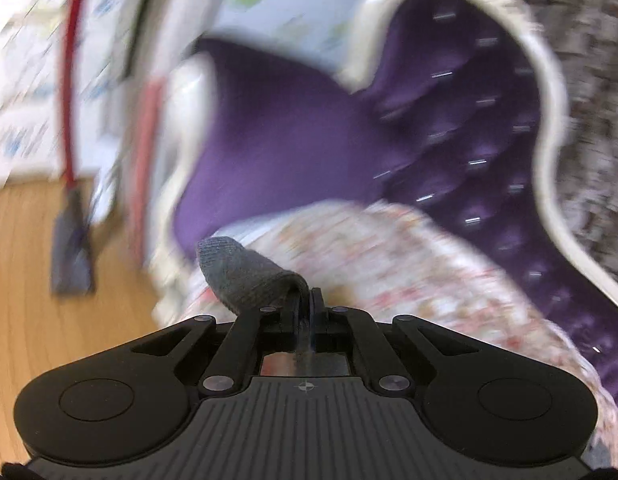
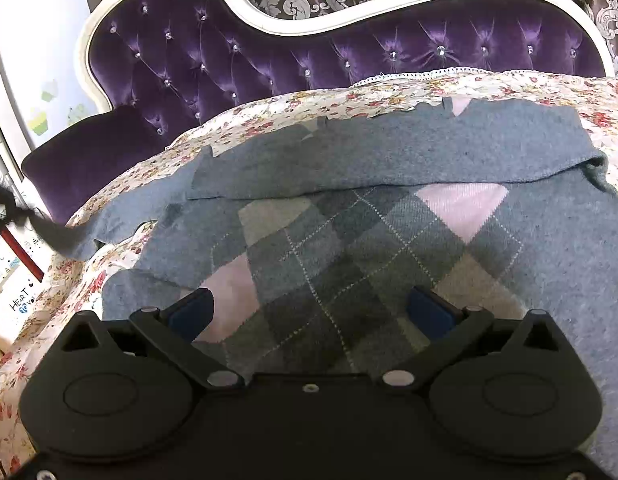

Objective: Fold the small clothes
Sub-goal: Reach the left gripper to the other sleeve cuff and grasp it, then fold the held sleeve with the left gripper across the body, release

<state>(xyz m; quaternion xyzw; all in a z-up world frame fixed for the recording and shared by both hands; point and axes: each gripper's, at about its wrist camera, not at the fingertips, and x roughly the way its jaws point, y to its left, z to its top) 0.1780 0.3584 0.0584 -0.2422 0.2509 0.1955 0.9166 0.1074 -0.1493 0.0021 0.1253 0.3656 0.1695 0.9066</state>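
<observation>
Sweater [image 2: 389, 216] first: it is a small blue-grey knit one with diamond shapes in pink and grey, and it lies spread out on the flowery bed cover [image 2: 269, 108]. Its far part looks folded over already, making a plain blue band across the top. Behind the bed stands a purple headboard [image 2: 229, 52] with shiny buttons.

The right gripper [image 2: 311, 312] hangs just above the diamond pattern. Its two blue fingers [image 2: 191, 312] are wide apart and hold nothing.

The left gripper [image 1: 307, 300] is pinched tight on a bit of blue-grey knit cloth [image 1: 249, 276] that curls up out of the jaws (most likely a sleeve or an edge of the same sweater). In the right view a strip of the sweater stretches off to the left side, toward a dark blurry shape that may be that gripper. The left view is smeared, so I think the gripper is moving fast.

My guess is that the step in hand is folding a side piece in over the body. Next, the left gripper would need to carry its piece across and lay it flat on the diamonds. The right gripper could press the body down so it does not slide or bunch.
</observation>
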